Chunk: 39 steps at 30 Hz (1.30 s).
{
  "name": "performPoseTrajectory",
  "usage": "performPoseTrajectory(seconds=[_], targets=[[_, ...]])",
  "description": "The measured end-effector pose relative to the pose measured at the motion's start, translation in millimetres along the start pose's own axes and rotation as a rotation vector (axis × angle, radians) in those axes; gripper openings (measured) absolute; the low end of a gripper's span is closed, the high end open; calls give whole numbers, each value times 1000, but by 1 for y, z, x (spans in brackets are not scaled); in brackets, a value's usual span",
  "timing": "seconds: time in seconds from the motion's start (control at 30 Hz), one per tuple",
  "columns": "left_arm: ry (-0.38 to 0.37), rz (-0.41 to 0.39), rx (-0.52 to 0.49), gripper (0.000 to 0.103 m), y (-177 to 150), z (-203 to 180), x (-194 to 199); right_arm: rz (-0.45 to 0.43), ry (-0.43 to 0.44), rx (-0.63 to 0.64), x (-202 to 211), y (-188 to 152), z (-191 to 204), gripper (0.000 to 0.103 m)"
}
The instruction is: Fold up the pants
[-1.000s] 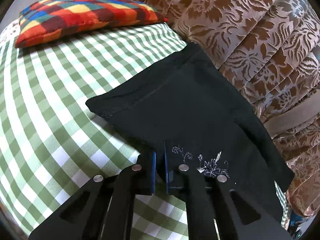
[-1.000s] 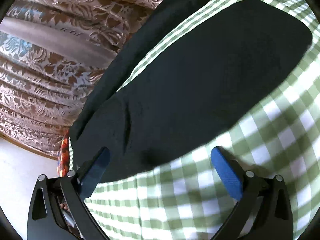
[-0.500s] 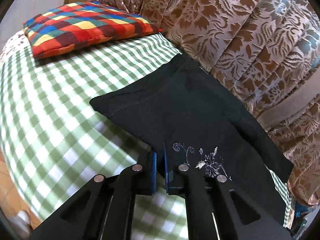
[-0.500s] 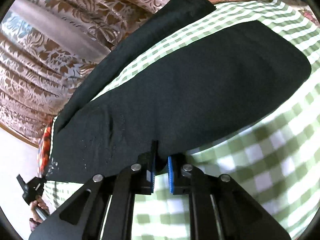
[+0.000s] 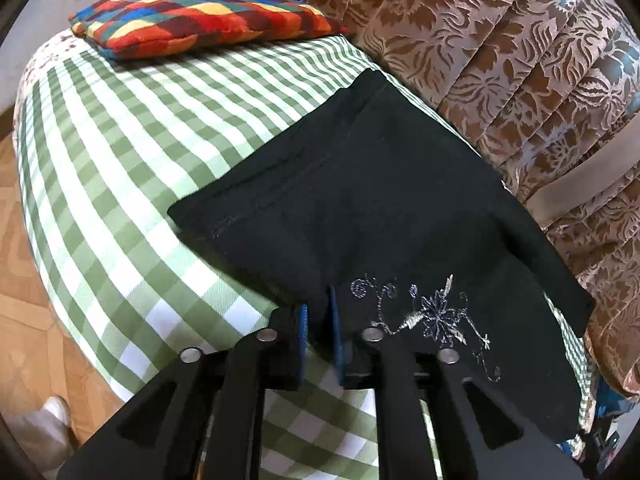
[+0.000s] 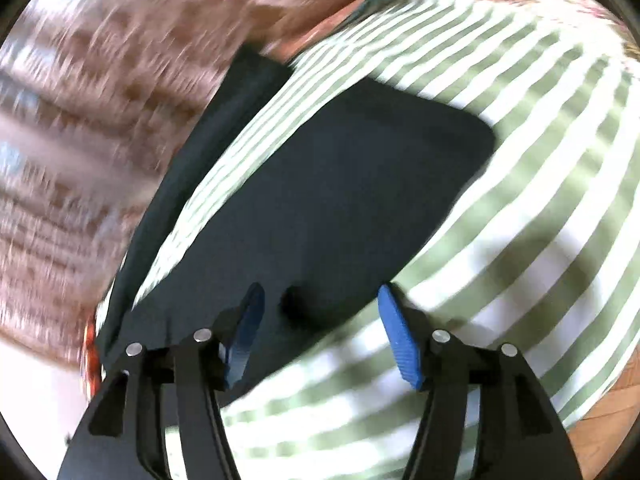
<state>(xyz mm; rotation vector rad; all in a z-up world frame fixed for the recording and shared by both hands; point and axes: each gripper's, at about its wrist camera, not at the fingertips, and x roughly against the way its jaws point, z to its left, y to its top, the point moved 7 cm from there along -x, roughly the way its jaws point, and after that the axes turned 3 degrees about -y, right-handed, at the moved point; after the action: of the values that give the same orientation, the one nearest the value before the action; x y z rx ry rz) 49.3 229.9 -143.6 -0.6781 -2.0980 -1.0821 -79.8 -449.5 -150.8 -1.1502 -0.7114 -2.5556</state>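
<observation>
Black pants (image 5: 360,200) with pale flower embroidery (image 5: 424,316) lie flat on a green checked bedcover (image 5: 120,140). My left gripper (image 5: 317,308) sits at their near edge. Its jaws are opening, a narrow gap shows, and the cloth edge lies between the pads. The right wrist view is blurred by motion. There one pant leg (image 6: 340,200) stretches away, and a second dark strip runs along the curtain side. My right gripper (image 6: 320,296) is opening wide over the leg's near edge, with a small raised pinch of cloth (image 6: 296,304) between the pads, untouched.
A multicoloured checked pillow (image 5: 200,16) lies at the far end of the bed. A brown floral curtain (image 5: 500,40) with a tie band (image 5: 580,184) hangs close along the pants' far side. The wooden floor (image 5: 24,280) and a shoe (image 5: 52,412) show at the left.
The right gripper went from wide open to shut on the leg's edge, then opened again while sweeping sideways. The left gripper drew back, bringing the floor into view, and its jaws parted slightly.
</observation>
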Motion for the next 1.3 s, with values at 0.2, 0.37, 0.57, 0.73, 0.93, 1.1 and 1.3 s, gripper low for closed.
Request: performPoseTrajectory(seconds=[0.2,0.37,0.57,0.73,0.93,1.1,1.3], targets=[[3,-12,-16,9,3,-4,1,-25,-54,-3,-12,35,-10,16],[-8,-48,-22,6,10,-5,14,-84,-81,59,12,39,-3,11],[28,-9,-62,6,6,-1,10,-67,-174,60,13,27,-26,10],[105,1,-46,30,4,21,9,-64,-204,50,12,24,-35,33],[218,-116,-1,31,39,60,50,-199,-311,119,52,36,-26,60],[107,-144,-54,31,73,28,50,-195,-213,229,52,28,31,71],[-41,-78,-71,40,119,-36,-6,-16,-14,439,3,-22,130,80]])
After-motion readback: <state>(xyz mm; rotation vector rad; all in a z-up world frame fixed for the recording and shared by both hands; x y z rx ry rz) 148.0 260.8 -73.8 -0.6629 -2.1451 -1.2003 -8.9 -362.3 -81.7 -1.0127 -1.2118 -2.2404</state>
